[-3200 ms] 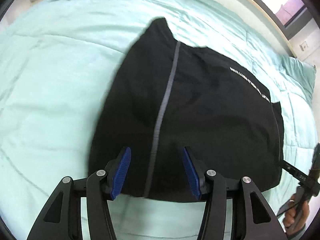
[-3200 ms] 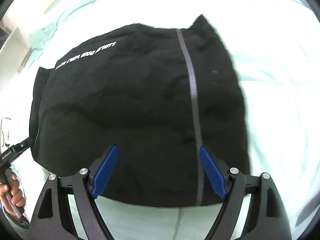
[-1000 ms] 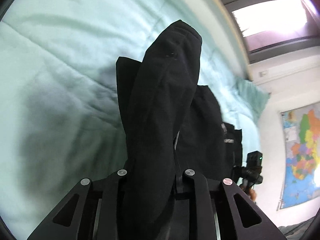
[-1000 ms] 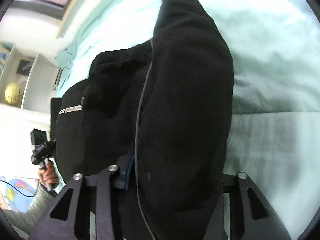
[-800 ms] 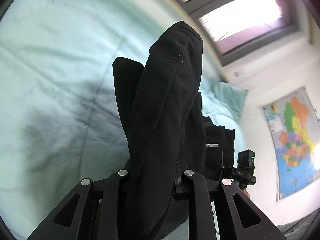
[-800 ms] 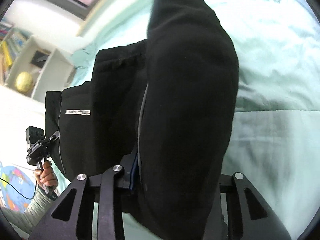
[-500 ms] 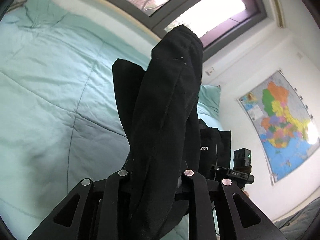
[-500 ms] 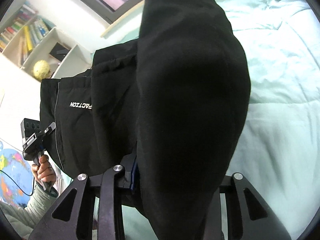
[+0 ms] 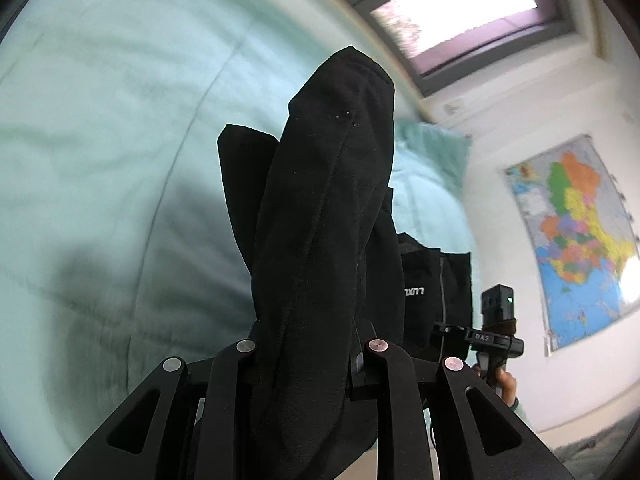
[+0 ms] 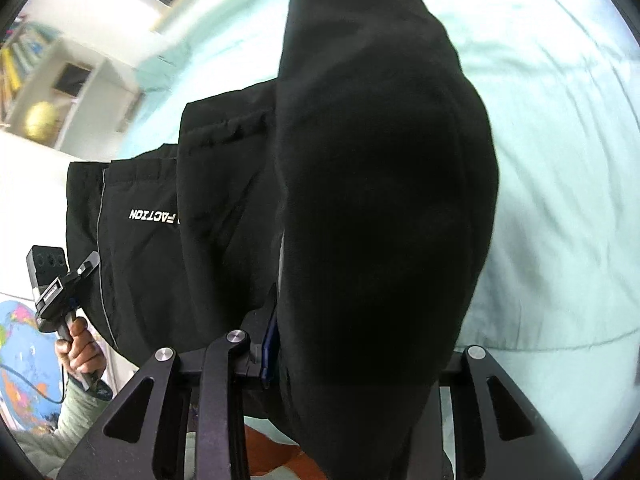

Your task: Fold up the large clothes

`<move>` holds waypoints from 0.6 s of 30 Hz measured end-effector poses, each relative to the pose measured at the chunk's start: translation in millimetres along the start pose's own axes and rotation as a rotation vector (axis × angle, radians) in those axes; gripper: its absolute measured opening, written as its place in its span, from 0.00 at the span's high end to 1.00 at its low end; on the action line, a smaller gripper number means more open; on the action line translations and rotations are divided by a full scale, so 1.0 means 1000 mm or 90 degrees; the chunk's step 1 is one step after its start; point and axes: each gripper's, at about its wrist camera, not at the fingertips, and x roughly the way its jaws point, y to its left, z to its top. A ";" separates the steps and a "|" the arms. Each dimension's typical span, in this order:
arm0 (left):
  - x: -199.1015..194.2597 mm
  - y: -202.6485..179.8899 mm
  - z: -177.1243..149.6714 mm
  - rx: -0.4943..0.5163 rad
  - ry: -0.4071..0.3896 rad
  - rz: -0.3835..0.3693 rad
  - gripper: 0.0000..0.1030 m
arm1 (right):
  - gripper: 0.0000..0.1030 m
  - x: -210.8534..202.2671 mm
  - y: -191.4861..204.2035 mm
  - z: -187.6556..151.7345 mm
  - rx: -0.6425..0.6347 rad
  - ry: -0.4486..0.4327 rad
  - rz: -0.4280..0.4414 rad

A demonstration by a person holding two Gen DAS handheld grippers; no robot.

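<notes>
Fingers of the left gripper (image 9: 308, 344) clench a thick bunch of the black garment (image 9: 320, 208); the right gripper (image 10: 348, 352) likewise grips its bunch, its jaws having just been closing further on the cloth between them. Over the green bed (image 9: 100, 140), the garment hangs lifted between both grippers, where seconds earlier it lay flat on that bed. Both held edges now ride above the bed, so the fold-over is judged under way, with laying down still to come.

Pale mint quilted bed (image 9: 100, 128), a matching pillow (image 9: 432, 140) at its far end.
</notes>
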 end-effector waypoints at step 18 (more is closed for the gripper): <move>-0.021 0.109 0.012 -0.172 0.008 0.163 0.55 | 0.38 -0.015 -0.107 0.005 0.285 -0.067 -0.128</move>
